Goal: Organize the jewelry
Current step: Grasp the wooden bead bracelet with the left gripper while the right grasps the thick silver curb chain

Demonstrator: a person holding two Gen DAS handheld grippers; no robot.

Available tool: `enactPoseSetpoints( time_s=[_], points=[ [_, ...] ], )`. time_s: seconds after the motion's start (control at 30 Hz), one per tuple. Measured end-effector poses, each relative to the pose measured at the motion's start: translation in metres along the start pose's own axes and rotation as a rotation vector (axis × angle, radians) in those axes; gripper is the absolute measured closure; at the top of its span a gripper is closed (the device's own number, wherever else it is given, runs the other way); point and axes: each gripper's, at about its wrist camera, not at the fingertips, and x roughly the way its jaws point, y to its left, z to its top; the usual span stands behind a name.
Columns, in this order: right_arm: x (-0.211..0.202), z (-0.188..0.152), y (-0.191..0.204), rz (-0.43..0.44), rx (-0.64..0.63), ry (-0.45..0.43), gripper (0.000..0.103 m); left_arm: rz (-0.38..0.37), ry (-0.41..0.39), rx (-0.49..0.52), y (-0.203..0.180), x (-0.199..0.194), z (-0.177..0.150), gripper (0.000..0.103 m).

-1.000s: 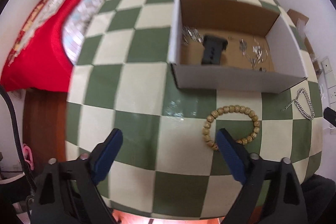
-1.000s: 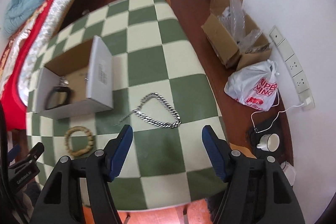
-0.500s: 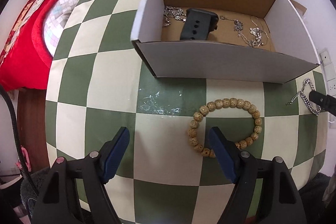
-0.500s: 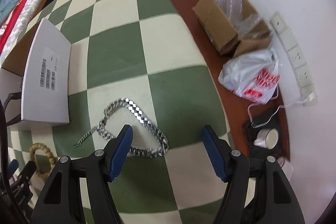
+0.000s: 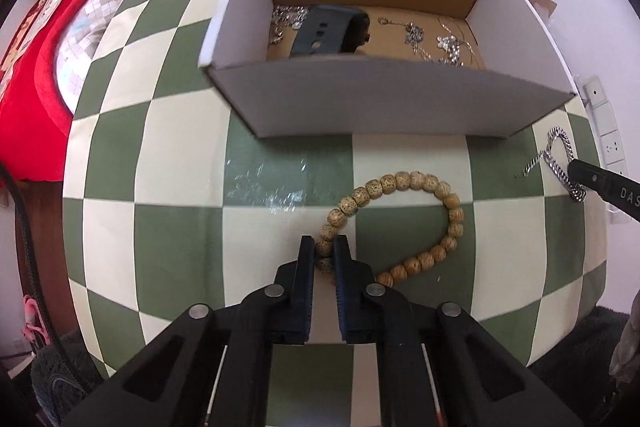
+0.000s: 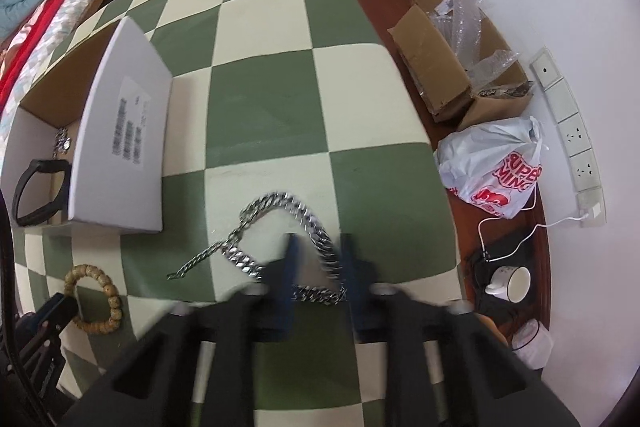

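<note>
Pinching beads (image 5: 404, 223) with my left gripper (image 5: 324, 251), right gripper (image 6: 318, 247) just closing on the chain (image 6: 280, 247); either thin grip could slip when lifted toward the box (image 5: 380, 103), upper frame.

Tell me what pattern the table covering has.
A checkerboard of green and cream squares on the table covering, clearest in the right wrist view.

Table cover (image 5: 180, 227): green and cream checks. Bead bracelet (image 5: 404, 183): tan wood, dark speckles. Chain (image 6: 316, 227): bright silver links. Box (image 5: 380, 99): grey-white outside, brown card inside, holding a black strap (image 5: 324, 35) and silvery pieces (image 5: 448, 43). Far left, bedding (image 5: 32, 75): red, with a pale mosaic-print quilt. Right, on the floor: white bag (image 6: 496, 167) with red lettering. Grippers' pads: dark blue on black.
</note>
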Motion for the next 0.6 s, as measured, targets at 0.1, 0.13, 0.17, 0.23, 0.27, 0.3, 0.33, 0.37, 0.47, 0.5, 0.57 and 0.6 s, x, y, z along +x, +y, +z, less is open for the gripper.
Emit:
enactPoseSetpoints(
  time_s=[0.1,0.13,0.17,0.23,0.27,0.3,0.33,0.37,0.47,0.5,0.57,0.6],
  points=[
    [-0.002,-0.008,0.0,0.037,-0.004,0.021,0.095,0.006,0.003,0.003,0.008,-0.003,-0.009,0.096],
    [-0.003,-0.012,0.001,0.045,-0.011,0.029,0.095,0.006,0.005,0.003,0.01,-0.005,-0.013,0.096],
    [-0.004,-0.018,0.002,0.054,-0.016,0.035,0.095,0.004,0.008,0.001,0.015,-0.006,-0.019,0.096],
    [-0.007,-0.03,0.004,0.072,-0.026,0.049,0.095,0.007,0.01,0.0,0.025,-0.01,-0.029,0.096],
    [-0.008,-0.036,0.004,0.085,-0.026,0.057,0.095,0.008,0.011,-0.001,0.029,-0.013,-0.034,0.096],
    [-0.01,-0.044,0.003,0.1,-0.025,0.067,0.095,0.009,0.011,-0.002,0.032,-0.014,-0.038,0.096],
    [-0.012,-0.052,0.003,0.117,-0.024,0.08,0.095,0.01,0.011,-0.002,0.035,-0.015,-0.043,0.096],
    [-0.013,-0.058,0.001,0.129,-0.021,0.089,0.095,0.01,0.013,-0.007,0.037,-0.015,-0.046,0.096],
    [-0.018,-0.08,-0.003,0.164,-0.01,0.123,0.095,-0.001,0.022,-0.035,0.043,-0.013,-0.053,0.096],
    [-0.019,-0.086,-0.004,0.167,-0.008,0.126,0.095,-0.008,0.024,-0.041,0.044,-0.012,-0.053,0.096],
    [-0.023,-0.094,-0.002,0.129,-0.035,0.124,0.095,-0.014,0.03,-0.047,0.045,-0.009,-0.054,0.096],
    [-0.025,-0.096,0.0,0.11,-0.045,0.121,0.095,-0.016,0.033,-0.048,0.045,-0.007,-0.053,0.096]
  ],
)
